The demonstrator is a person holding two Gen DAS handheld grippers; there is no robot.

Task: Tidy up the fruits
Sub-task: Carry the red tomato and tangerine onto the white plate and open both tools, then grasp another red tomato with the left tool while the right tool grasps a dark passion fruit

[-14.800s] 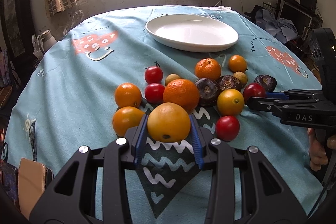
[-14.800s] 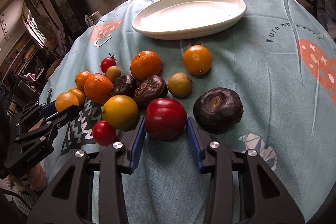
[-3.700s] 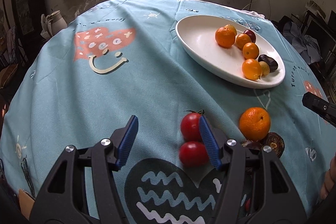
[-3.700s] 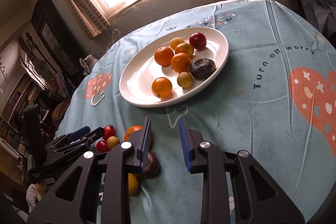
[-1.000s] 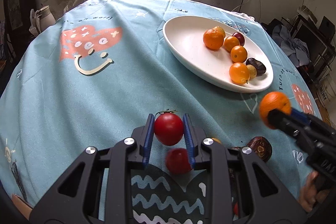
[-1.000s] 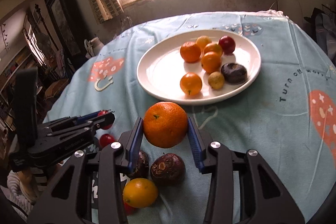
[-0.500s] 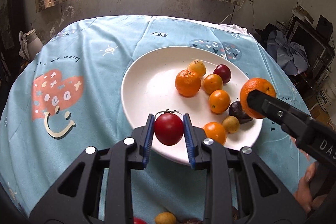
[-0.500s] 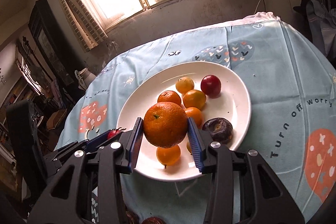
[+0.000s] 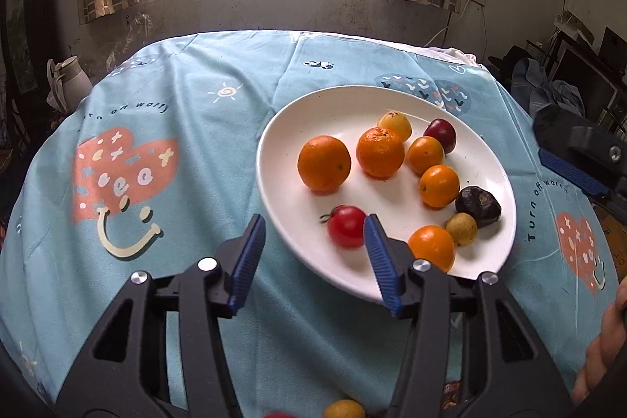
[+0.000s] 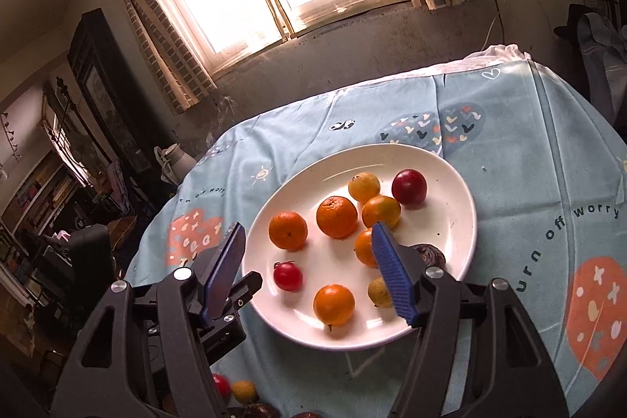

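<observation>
A white plate (image 9: 352, 104) (image 10: 462, 190) on the blue tablecloth holds several oranges, a dark red fruit, a dark wrinkled fruit (image 9: 478, 205) and small yellow fruits. A red tomato (image 9: 347, 226) (image 10: 288, 275) lies at its near left. A large orange (image 9: 324, 163) (image 10: 288, 230) lies beside it. My left gripper (image 9: 313, 261) is open and empty, just above the tomato at the plate's near rim. My right gripper (image 10: 307, 271) is open and empty above the plate; one finger of it shows in the left wrist view (image 9: 576, 159).
Loose fruits lie on the cloth near me: a red tomato (image 10: 221, 384), a small yellow fruit (image 10: 243, 391) (image 9: 345, 409) and dark fruits (image 10: 258, 411). A white jug (image 9: 64, 81) stands beyond the table's far left edge. Furniture surrounds the round table.
My left gripper has opened and let the tomato onto the plate. My right gripper has opened and let the large orange onto the plate's left part.
</observation>
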